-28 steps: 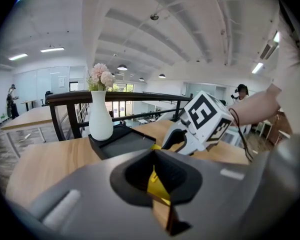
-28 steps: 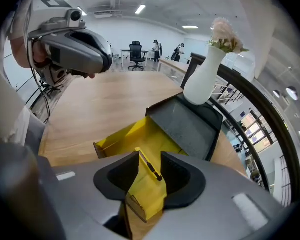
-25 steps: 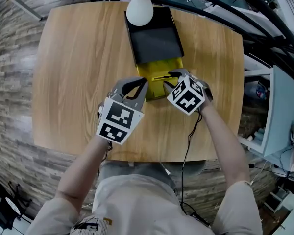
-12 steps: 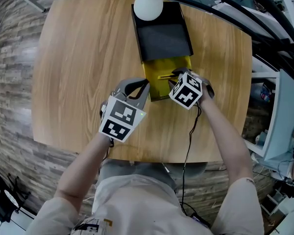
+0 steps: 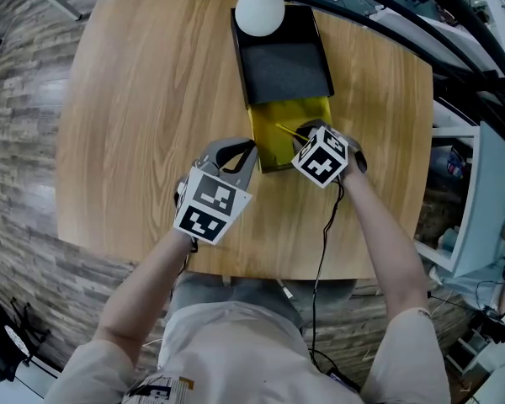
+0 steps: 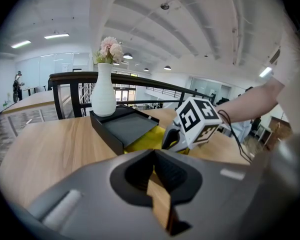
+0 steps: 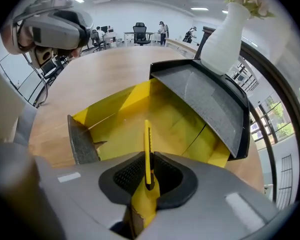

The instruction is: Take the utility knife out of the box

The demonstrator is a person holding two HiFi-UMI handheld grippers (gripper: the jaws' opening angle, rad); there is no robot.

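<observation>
Right gripper [image 7: 147, 176]: closing on the utility knife [image 7: 146, 149], upright between its jaws.
Left gripper [image 5: 251, 147]: jaws together, at yellow box's [image 5: 269, 150] lower-left edge.

Yellow utility knife [image 7: 146, 144], yellow box [image 7: 182, 119] with a black lid [image 5: 286, 66]; white vase [image 5: 259, 11], pink flowers [image 6: 110, 46], pale wood-grain bench [image 5: 143, 99].

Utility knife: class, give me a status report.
Left gripper shut on box edge. Right gripper closing on knife, not yet out of box. Vase stands clear; nothing in the way.
</observation>
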